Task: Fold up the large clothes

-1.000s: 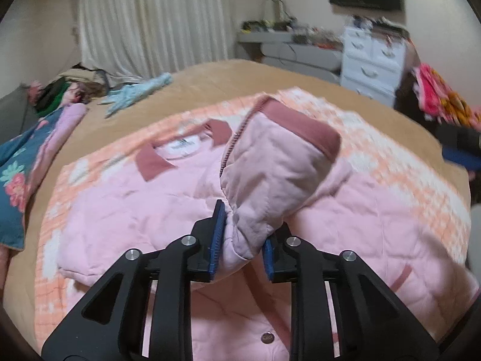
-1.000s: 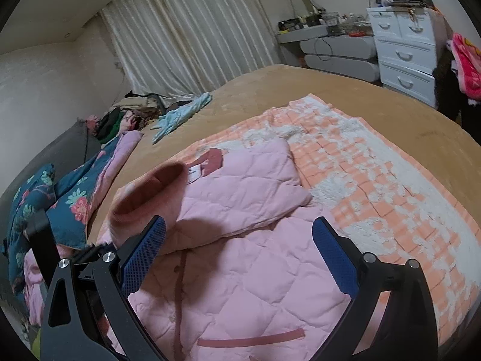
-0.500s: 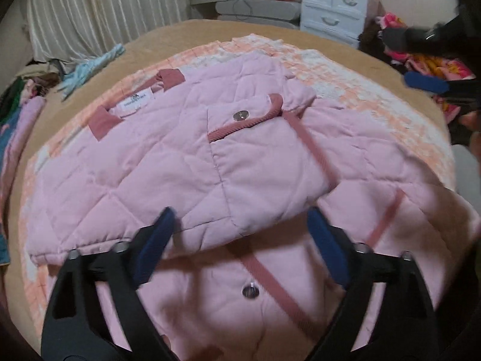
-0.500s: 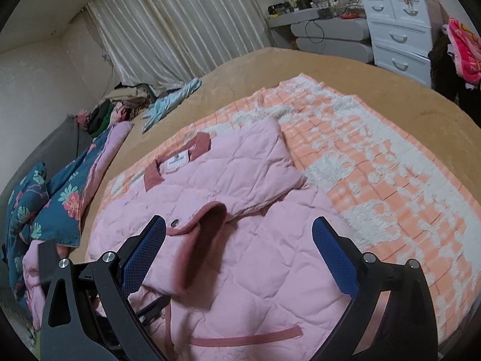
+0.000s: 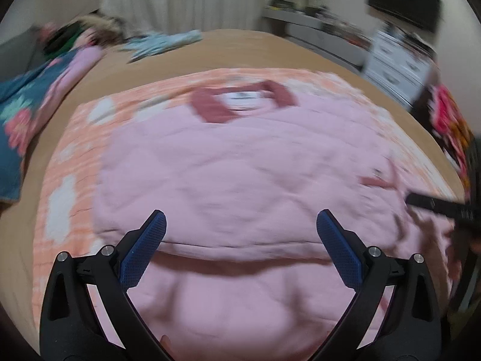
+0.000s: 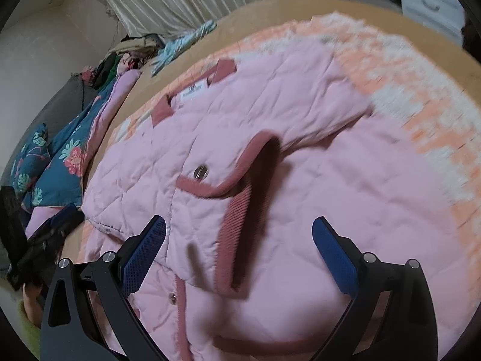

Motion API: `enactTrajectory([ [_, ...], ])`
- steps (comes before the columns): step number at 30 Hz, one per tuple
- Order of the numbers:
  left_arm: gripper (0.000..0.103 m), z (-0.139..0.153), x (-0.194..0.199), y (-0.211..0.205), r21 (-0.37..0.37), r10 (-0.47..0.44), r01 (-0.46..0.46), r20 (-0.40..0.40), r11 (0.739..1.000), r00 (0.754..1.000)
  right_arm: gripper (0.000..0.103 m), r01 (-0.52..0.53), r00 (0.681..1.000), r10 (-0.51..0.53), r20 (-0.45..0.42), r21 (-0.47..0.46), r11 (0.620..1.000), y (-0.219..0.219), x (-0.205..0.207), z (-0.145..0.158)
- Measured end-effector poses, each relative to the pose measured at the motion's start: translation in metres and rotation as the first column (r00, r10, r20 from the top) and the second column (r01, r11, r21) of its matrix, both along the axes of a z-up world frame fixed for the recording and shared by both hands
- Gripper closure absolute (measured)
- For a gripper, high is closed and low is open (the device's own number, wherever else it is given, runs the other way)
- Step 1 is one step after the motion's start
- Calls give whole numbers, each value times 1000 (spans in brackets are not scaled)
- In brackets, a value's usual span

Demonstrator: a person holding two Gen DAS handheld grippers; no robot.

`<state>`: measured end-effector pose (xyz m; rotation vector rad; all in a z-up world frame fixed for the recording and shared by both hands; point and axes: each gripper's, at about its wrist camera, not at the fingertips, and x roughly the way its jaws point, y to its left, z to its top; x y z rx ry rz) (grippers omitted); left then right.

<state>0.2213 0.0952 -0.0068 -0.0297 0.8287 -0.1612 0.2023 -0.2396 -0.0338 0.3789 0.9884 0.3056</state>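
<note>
A pink quilted jacket (image 5: pixel 240 165) with dark pink trim lies on the bed, collar at the far side, both sleeves folded across its front. In the right wrist view the jacket (image 6: pixel 300 180) shows a folded sleeve with a ribbed cuff (image 6: pixel 240 210) and a snap button (image 6: pixel 200 171). My left gripper (image 5: pixel 240 246) is open and empty above the jacket's lower half. My right gripper (image 6: pixel 239 246) is open and empty just above the cuff. The left wrist view is blurred. The right gripper's finger (image 5: pixel 436 206) shows at that view's right edge.
An orange and white checked blanket (image 6: pixel 421 90) lies under the jacket on a tan bed cover (image 5: pixel 240 48). A blue floral quilt (image 6: pixel 60 162) and piled clothes lie left. A light blue garment (image 5: pixel 162 43) lies far back. White drawers (image 5: pixel 396 60) stand right.
The left gripper let go of the sleeve, opened, and pulled back to the left. The sleeve now lies folded across the jacket. The right gripper moved down closer to the cuff.
</note>
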Motion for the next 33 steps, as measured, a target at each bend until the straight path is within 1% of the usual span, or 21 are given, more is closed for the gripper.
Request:
enactTrajectory([
  [2,9,-2,8,24,-19,63,-63,-3,998,998,6,-13,1000,13,-10,4,1000,7,3,-5],
  [7,9,-5,20,63,-79,155,-156,-11,985,988,6,-28,999,28,-38,7,1000,22,15,-20],
  [9,9,-6,25,75,-91,185,-185,-13,979,983,5,-24,999,24,-34,10,1000,26,18,-23],
  [13,9,-6,33,91,-106,208,-207,-1,973,978,7,-19,1000,19,-10,-1,1000,33,19,-27],
  [14,9,-7,33,94,-100,212,-211,4,972,977,14,-22,1000,22,2,-2,1000,34,20,-27],
  [15,9,-9,34,98,-87,225,-224,1,971,974,23,-34,999,34,12,3,999,36,21,-27],
  [16,9,-10,36,101,-82,232,-231,-3,969,973,27,-42,999,42,17,4,999,38,23,-27],
  [17,9,-11,37,104,-82,236,-235,-2,968,972,36,-48,999,48,24,2,999,40,23,-27],
  [18,9,-11,37,107,-85,244,-243,-1,966,970,52,-72,997,72,38,8,997,43,23,-25],
  [19,9,-11,37,110,-91,251,-250,0,964,968,58,-102,994,101,49,10,995,47,23,-23],
  [20,9,-10,37,113,-96,256,-255,2,962,967,66,-121,990,122,66,-8,993,51,22,-20],
  [21,9,-10,37,115,-100,260,-259,4,961,965,75,-134,987,136,83,-27,991,54,20,-17],
  [23,9,-8,38,117,-106,262,-260,9,960,965,82,-158,975,169,142,-82,984,61,16,-4],
  [25,9,-6,40,117,-109,258,-255,15,961,966,84,-181,953,205,222,-126,975,67,11,17],
  [26,9,-5,41,116,-113,255,-251,20,961,967,85,-194,937,227,265,-144,970,69,10,32],
  [27,9,-4,42,116,-120,252,-248,24,961,967,85,-202,926,241,291,-157,967,70,11,42],
  [28,9,-4,43,115,-125,251,-246,25,961,968,86,-210,907,262,328,-185,960,72,12,59],
  [29,9,-4,43,115,-131,249,-244,24,961,968,86,-215,898,274,344,-200,956,73,14,69],
  [32,9,-5,45,114,-135,247,-242,24,961,969,86,-237,850,328,411,-258,937,77,25,111],
  [33,9,-5,45,114,-140,244,-239,23,961,969,86,-241,840,340,423,-271,932,78,29,120],
])
